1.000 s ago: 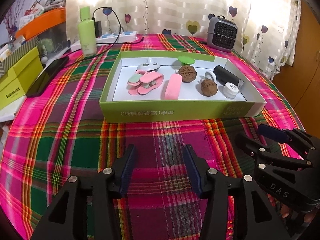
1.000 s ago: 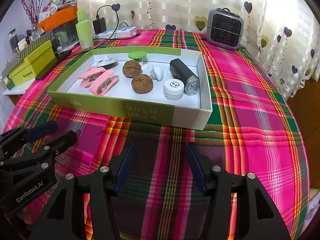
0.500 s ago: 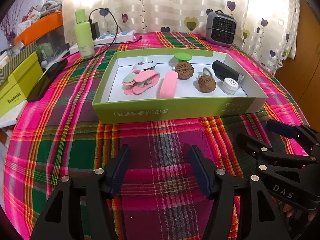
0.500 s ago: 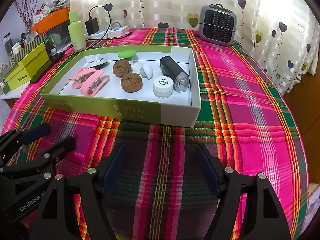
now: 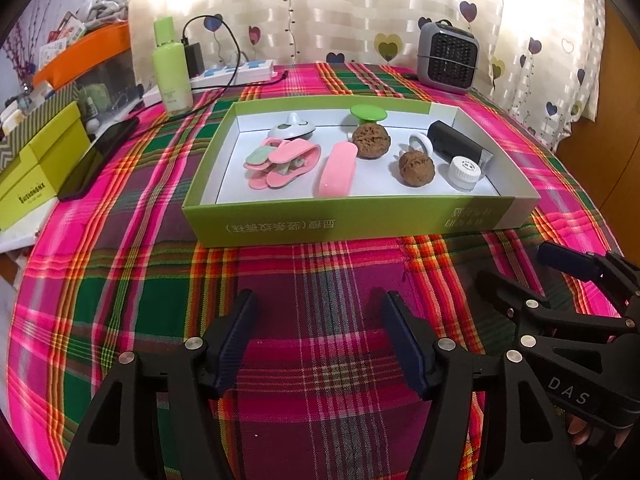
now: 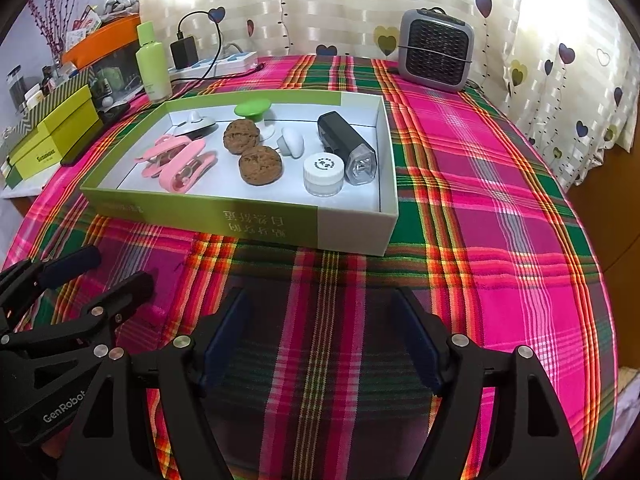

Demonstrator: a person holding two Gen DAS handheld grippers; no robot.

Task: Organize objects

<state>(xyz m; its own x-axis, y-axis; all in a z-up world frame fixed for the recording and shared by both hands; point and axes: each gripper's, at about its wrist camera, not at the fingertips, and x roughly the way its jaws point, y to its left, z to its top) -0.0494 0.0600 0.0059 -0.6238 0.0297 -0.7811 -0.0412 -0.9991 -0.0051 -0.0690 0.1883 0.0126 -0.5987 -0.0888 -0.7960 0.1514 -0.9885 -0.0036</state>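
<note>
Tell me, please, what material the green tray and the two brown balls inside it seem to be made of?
The green tray looks like matte cardboard: thin folded walls, white inside, printed characters outside. The two brown balls look like walnuts, with a rough, wrinkled, dull shell; whether they are real or imitation cannot be told.

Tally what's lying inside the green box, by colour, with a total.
Pink: 2, clip bundle and case
Brown: 2, walnut and walnut
White or grey: 3, jar, small piece, domed gadget
Green: 1, disc
Black: 1, device
Total: 9
</note>
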